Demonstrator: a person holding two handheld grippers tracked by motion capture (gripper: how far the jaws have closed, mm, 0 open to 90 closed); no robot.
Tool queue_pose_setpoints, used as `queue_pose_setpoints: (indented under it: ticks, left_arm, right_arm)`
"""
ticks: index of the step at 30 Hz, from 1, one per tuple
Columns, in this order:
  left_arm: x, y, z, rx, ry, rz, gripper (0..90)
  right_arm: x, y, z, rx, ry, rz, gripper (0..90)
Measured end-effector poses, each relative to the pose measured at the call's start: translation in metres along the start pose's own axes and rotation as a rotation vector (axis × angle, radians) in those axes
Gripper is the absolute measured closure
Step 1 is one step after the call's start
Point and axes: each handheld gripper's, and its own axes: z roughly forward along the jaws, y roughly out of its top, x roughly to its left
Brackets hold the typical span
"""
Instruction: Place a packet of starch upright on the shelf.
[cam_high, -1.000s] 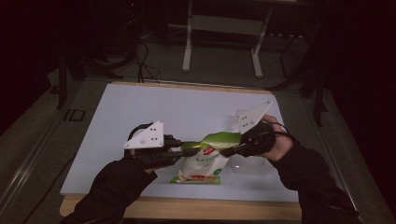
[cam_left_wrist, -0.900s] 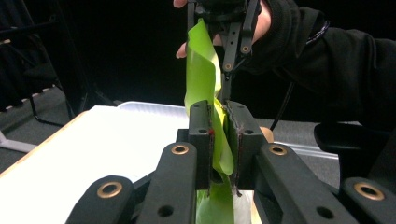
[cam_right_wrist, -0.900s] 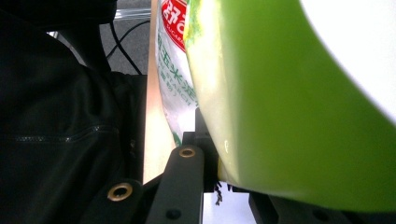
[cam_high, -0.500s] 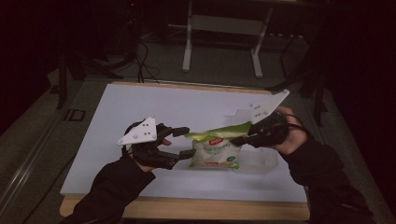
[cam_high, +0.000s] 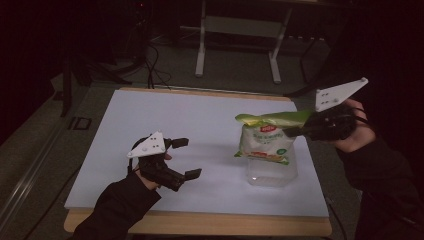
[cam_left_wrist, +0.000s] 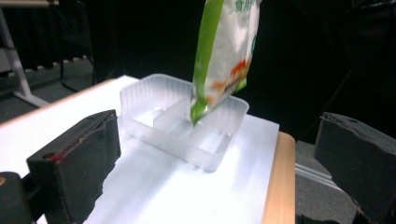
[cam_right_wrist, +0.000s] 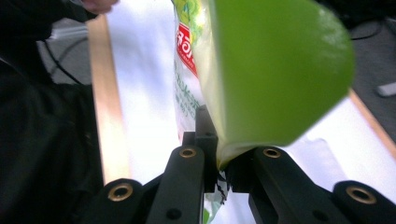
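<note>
A white snack bag (cam_high: 265, 142) with a green top hangs upright above a clear, divided plastic tray (cam_high: 272, 172) on the white table top (cam_high: 200, 120). My right gripper (cam_high: 296, 131) is shut on the bag's green top edge and holds it up at the right. In the right gripper view the jaws (cam_right_wrist: 222, 163) pinch the green flap of the bag (cam_right_wrist: 271, 70). My left gripper (cam_high: 187, 158) rests low at the front left; its jaws have just been opening and nothing is between them. The left gripper view (cam_left_wrist: 215, 158) looks at the tray (cam_left_wrist: 154, 100) and the bag's (cam_left_wrist: 226, 51) lower corner dipping over it.
The table's wooden front edge (cam_high: 200, 222) runs just below my left hand. The metal legs of a stand (cam_high: 200, 55) rise from the dark floor beyond the far edge. Cables lie on the floor at the back left.
The left gripper let go of the bag, opened wide and sank a little. The right gripper carried the bag up and to the right, uncovering the clear tray under it.
</note>
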Motion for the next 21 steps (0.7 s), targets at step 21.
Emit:
queue_pose_setpoints:
  ticks: [21]
  left_arm:
    - [0.011, -0.044, -0.007, 0.041, 0.034, -0.052, 0.0]
  right_arm:
    - [-0.027, -0.049, 0.018, 0.092, 0.016, 0.068, 85.8]
